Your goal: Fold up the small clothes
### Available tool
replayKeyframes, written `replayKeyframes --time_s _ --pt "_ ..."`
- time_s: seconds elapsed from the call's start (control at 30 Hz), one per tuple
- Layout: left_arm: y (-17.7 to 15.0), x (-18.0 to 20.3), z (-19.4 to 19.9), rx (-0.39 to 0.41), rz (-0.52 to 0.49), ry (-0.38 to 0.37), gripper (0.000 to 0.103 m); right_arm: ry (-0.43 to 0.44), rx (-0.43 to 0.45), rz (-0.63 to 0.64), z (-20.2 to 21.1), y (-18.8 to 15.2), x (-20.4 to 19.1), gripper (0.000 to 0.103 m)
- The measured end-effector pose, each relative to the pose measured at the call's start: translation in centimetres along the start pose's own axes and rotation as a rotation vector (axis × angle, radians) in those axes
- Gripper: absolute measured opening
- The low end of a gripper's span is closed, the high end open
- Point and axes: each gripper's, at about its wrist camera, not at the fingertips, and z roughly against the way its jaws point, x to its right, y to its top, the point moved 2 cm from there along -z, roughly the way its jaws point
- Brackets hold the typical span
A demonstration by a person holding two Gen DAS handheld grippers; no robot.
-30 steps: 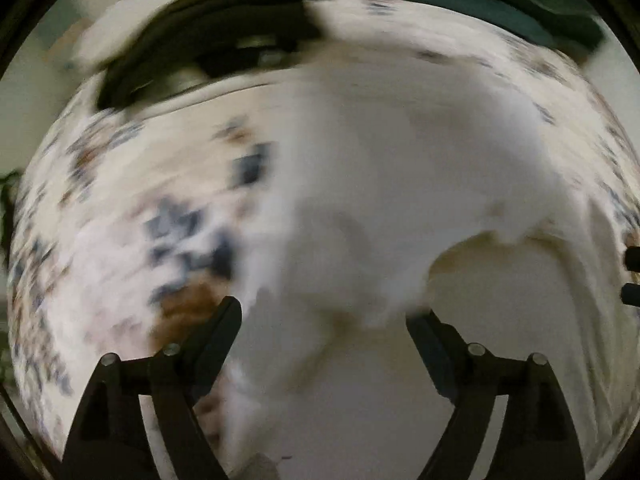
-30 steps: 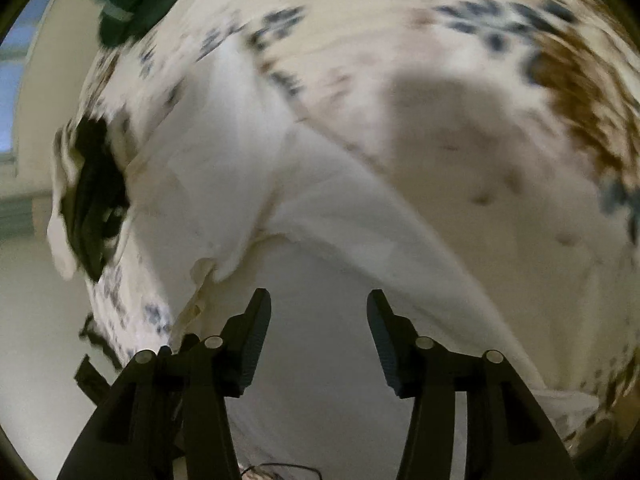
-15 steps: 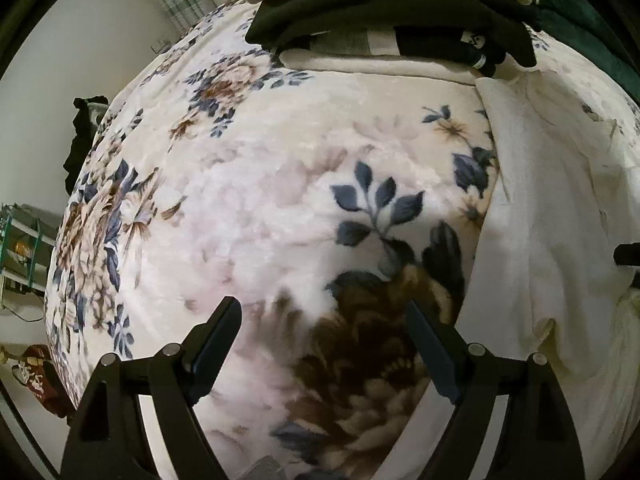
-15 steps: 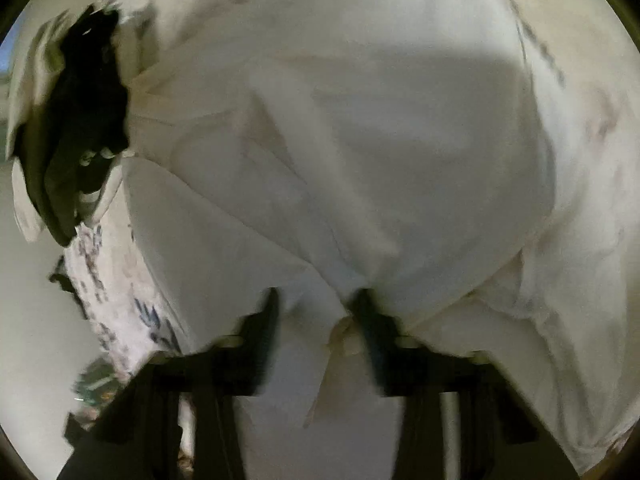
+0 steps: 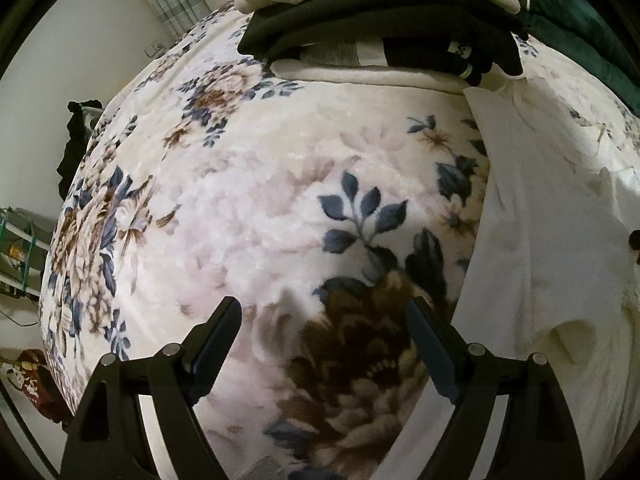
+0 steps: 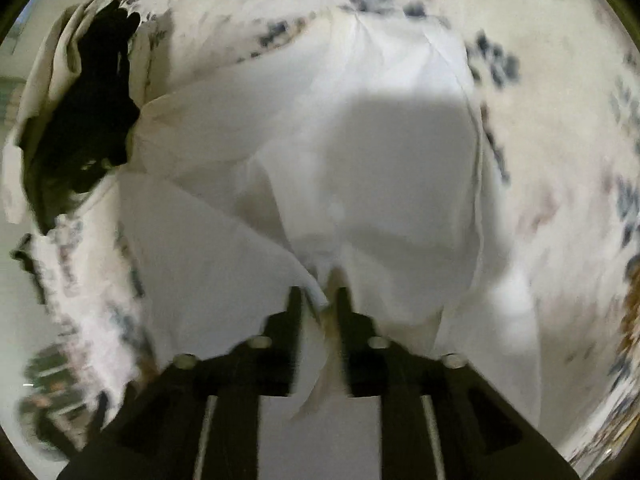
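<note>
A white garment (image 6: 360,168) lies spread on a floral blanket (image 5: 248,208). In the right wrist view my right gripper (image 6: 318,304) is shut on a bunched fold of the white garment, and the cloth hangs down between its fingers. In the left wrist view my left gripper (image 5: 324,320) is open and empty, over bare blanket. The white garment (image 5: 532,240) lies to its right, apart from it. The right wrist view is blurred by motion.
A stack of folded clothes (image 5: 376,40), black, cream and grey, sits at the far side of the blanket, with a dark green garment (image 5: 580,20) beside it. The stack also shows in the right wrist view (image 6: 92,100) at the left. The bed's left edge drops to the floor.
My right gripper has closed on a fold of the white garment. My left gripper has left the garment and now hovers open over bare blanket to its left.
</note>
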Motion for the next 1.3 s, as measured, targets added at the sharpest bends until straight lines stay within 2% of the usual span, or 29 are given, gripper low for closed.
replayKeyframes --time_s 0.03,0.07,0.1,0.17,0.37,0.47,0.57,0.63,0.73,0.83,0.93,1.0,1.07,1.17,1.3 --pt "0.0 0.0 0.3 0.0 -0.001 -0.009 0.084 0.017 0.009 -0.016 0.8 -0.4 0.7 0.042" --pt "-0.1 0.1 0.7 0.002 -0.002 -0.021 0.084 0.018 0.016 -0.033 2.0 -1.0 1.7 0.049" --pt "-0.3 0.3 1.4 0.004 -0.007 -0.036 0.084 0.021 0.012 -0.054 3.2 -1.9 3.1 0.05" --pt "-0.8 0.9 2.4 0.008 -0.021 -0.06 0.084 0.031 -0.013 -0.098 5.1 -3.8 5.7 0.051" --pt "-3.3 4.9 6.6 0.012 -0.072 -0.148 0.084 -0.019 -0.106 -0.196 10.2 -9.8 15.7 0.052" --pt "-5.5 8.3 8.7 -0.004 -0.103 -0.193 0.091 -0.038 -0.144 -0.195 12.0 -11.6 20.5 0.052" --pt "-9.1 13.1 10.4 -0.086 -0.123 -0.25 0.093 -0.033 -0.173 -0.168 12.9 -12.3 24.4 0.052" --pt "-12.5 17.1 11.4 -0.186 -0.107 -0.314 0.093 -0.015 -0.185 -0.131 13.4 -12.0 27.5 0.052" --pt "-17.8 22.9 12.4 -0.359 -0.053 -0.394 0.093 -0.033 -0.206 -0.097 13.5 -11.0 31.6 0.052" --pt "-22.5 28.7 13.0 -0.493 0.023 -0.428 0.093 -0.035 -0.223 -0.07 13.7 -10.4 34.9 0.052" --pt "-24.9 33.2 12.1 -0.569 0.102 -0.399 0.093 -0.037 -0.23 -0.064 13.5 -9.9 37.9 0.052" --pt "-25.4 35.3 11.2 -0.569 0.129 -0.327 0.093 -0.037 -0.245 -0.073 12.8 -9.8 39.7 0.052" --pt "-26.1 36.0 10.7 -0.561 0.11 -0.249 0.093 -0.04 -0.269 -0.075 12.0 -10.0 41.3 0.052" --pt "-28.2 34.0 11.0 -0.552 0.06 -0.169 0.093 -0.03 -0.297 -0.068 11.0 -10.3 42.9 0.052" --pt "-32.0 27.8 11.8 -0.596 0.069 -0.096 0.093 -0.014 -0.321 -0.055 10.2 -10.5 43.3 0.052"
